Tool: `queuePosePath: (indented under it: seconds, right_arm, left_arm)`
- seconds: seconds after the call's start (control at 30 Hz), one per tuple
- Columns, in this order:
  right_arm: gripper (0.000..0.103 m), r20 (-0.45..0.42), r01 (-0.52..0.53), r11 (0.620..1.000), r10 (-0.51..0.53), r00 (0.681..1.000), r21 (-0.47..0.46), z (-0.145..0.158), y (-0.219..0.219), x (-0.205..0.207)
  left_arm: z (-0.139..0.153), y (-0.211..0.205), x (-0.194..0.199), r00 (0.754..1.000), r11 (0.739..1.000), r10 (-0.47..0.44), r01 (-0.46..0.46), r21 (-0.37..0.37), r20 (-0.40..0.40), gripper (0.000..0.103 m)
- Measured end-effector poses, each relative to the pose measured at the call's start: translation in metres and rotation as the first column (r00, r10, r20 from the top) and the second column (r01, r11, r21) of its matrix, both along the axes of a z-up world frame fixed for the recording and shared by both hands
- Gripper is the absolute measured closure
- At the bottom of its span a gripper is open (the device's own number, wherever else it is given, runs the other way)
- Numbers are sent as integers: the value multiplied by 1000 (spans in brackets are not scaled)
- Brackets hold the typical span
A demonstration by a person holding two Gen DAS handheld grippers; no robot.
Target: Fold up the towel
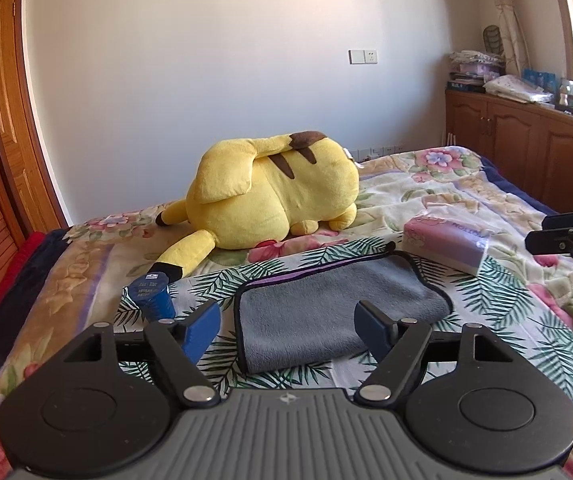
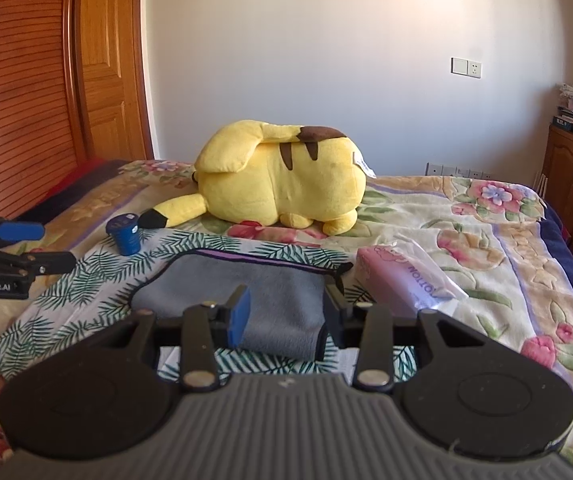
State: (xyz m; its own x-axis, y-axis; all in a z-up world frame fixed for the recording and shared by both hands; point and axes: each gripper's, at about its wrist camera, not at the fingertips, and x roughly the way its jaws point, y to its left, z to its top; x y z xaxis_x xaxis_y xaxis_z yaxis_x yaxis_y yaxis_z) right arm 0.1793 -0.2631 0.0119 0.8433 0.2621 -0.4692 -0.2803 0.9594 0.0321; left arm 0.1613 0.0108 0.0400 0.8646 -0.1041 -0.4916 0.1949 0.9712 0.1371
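Two grippers hang over the bed (image 1: pixel 426 184), nothing held. Largest item is the yellow plush (image 1: pixel 274 188), well behind the work area near the far edge of the bed. Leaf-print cloth (image 1: pixel 498 300) lies on the near part of the bed and carries the towel (image 1: pixel 326 312): grey, plush, dark-piped, already doubled over at least once, with a purple layer showing along its far edge. Long axis seems to run near-to-far, skewed right at the far end. Judgement: light, limp, grippy pile; pinch both layers at a near corner or the piped edge. Tissue pack (image 1: pixel 446 244) just right of it, blue cup (image 1: pixel 154 296) left. Left gripper (image 1: pixel 288 328) jaws wide apart above the near edge; right gripper (image 2: pixel 286 312) jaws apart too, straddling the near right corner.
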Motion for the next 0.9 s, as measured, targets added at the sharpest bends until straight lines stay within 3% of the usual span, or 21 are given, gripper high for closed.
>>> queuePosePath:
  seconds: [0.27,0.4,0.5,0.6,0.9]
  right_arm:
    - [48,10,17,1000,-17,1000,13,6,-1,-22]
    - [34,18,31,999,-31,999,6,7,-1,-32]
    - [11,27,36,999,-36,999,9,9,0,-39]
    - [0,33,39,999,-40,999,17,9,0,-47]
    - [0,26,42,999,-43,999,29,8,3,-69]
  left_arm:
    - [11,1,-37,1000,1000,-9,10,-16,12,27]
    - [15,4,-53,1000,999,-2,2,-35,16,19]
    - [18,5,-63,1000,999,2,-1,-53,21,17]
    - [21,6,-73,1000,998,8,-6,-64,28,16]
    - [26,5,-94,999,996,36,-33,-78,41,16]
